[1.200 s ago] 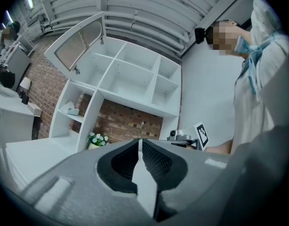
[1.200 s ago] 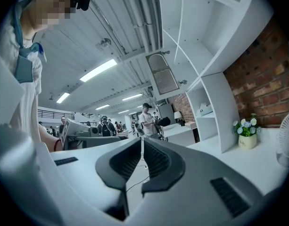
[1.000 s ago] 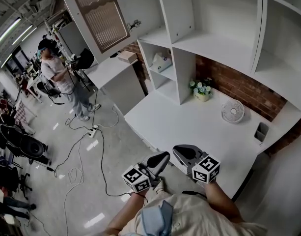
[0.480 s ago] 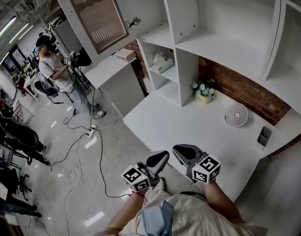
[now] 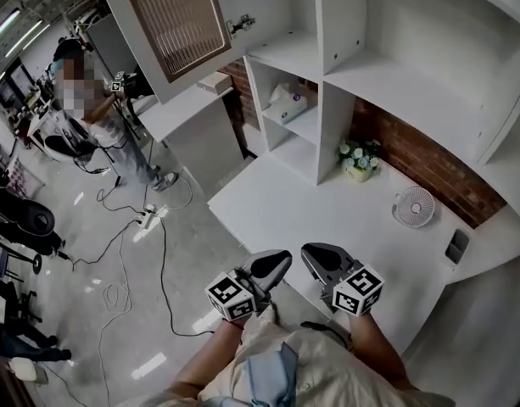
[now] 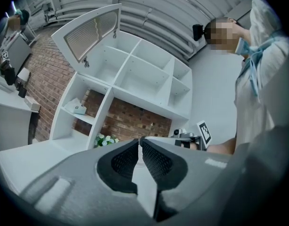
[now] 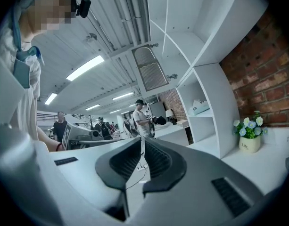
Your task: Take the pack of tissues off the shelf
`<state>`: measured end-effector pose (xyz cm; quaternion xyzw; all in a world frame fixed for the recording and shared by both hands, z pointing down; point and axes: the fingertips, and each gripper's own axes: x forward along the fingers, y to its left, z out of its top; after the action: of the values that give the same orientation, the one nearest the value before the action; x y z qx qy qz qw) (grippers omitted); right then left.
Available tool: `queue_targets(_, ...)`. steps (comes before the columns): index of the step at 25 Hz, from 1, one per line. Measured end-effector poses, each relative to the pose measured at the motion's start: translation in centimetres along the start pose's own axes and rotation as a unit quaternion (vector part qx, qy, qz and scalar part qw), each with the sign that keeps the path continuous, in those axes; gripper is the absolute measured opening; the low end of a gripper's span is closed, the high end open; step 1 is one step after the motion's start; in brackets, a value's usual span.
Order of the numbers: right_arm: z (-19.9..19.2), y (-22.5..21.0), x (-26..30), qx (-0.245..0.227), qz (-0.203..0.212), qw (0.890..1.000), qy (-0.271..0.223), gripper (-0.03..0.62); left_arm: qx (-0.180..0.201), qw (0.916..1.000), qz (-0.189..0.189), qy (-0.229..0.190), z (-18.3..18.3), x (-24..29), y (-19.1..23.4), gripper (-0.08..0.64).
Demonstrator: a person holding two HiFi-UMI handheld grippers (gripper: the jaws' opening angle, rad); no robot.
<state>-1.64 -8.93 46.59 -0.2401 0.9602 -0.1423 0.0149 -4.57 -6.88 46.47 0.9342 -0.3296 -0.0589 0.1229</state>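
Observation:
The pack of tissues (image 5: 287, 103) is a pale packet lying on the middle shelf of the narrow left column of the white shelf unit (image 5: 336, 66). It also shows in the left gripper view (image 6: 78, 108) and the right gripper view (image 7: 201, 106). My left gripper (image 5: 277, 261) and right gripper (image 5: 311, 253) are side by side close to my body, over the near edge of the white desk (image 5: 285, 210), far short of the shelf. In both gripper views the jaws of the left gripper (image 6: 139, 140) and the right gripper (image 7: 142, 140) meet with nothing between them.
A flower pot (image 5: 359, 159), a small white fan (image 5: 415, 206) and a dark holder (image 5: 456, 246) stand on the desk by the brick wall. A cabinet door (image 5: 179, 19) is swung open above the shelves. A person (image 5: 90, 117) and cables (image 5: 141, 219) are on the floor to the left.
Both grippers have advanced together toward the desk and shelf unit, which now look nearer and larger in the head view. Their jaws stayed shut.

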Motion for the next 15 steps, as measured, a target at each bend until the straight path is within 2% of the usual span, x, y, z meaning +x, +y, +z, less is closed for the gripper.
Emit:
queue_targets(9,1.2,-1.9,4.3,-0.008,-0.021,1.0,-0.003,0.018,0.017,0.9996,-0.022,0.001,1.8,0.7,5.0,0.012)
queue_targets(15,2.1,-3.4,6.3,-0.016,-0.037,0.999,-0.001,0.018,0.032,0.9991,-0.027,-0.001,3.2,1.7,8.2,0.06)
